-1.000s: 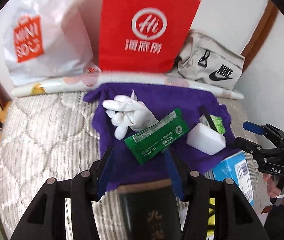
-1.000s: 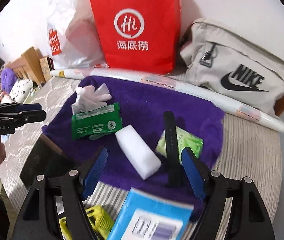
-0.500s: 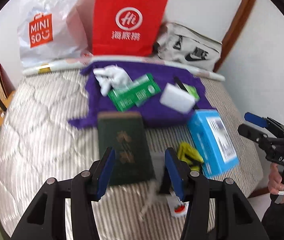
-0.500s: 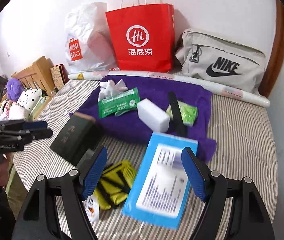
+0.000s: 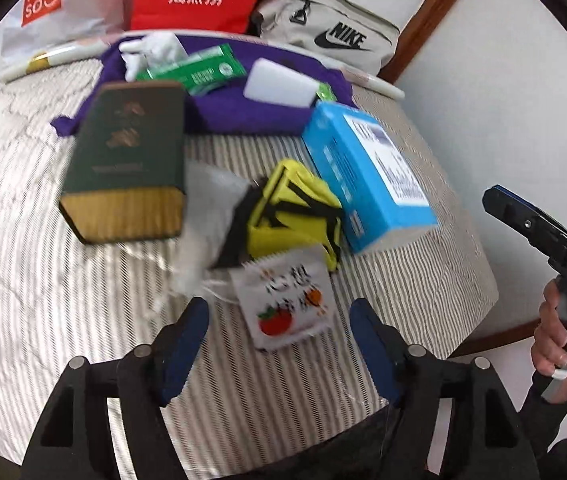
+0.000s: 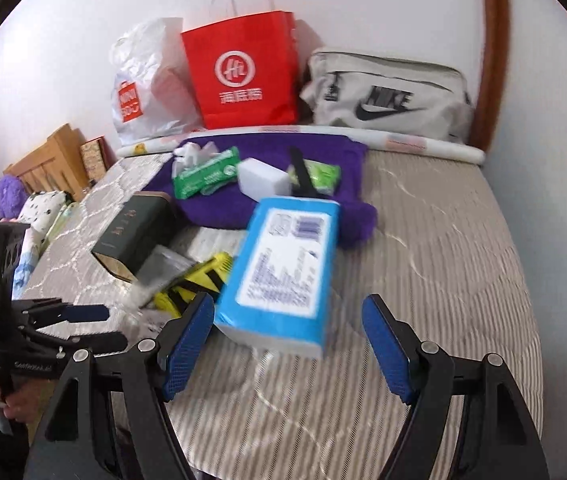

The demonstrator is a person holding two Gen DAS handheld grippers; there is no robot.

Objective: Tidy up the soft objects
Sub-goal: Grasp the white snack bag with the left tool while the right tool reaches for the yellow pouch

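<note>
Left wrist view: left gripper (image 5: 279,344) jaws opening, empty, over the sachet (image 5: 285,300); the yellow pouch (image 5: 291,216) at 12 o'clock risks snagging; right gripper (image 6: 287,344) gapes empty

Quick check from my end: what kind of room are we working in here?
Most likely a bedroom: the items lie on a quilted mattress, a wooden bed frame curves up the wall, and shopping bags lean behind.

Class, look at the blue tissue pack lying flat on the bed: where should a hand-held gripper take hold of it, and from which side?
Grip the blue tissue pack across its narrow width, on the two long side faces, coming from above at its near end. It lies flat with the label up, and the right hand-held gripper, open and empty, is already lined up with it.
</note>
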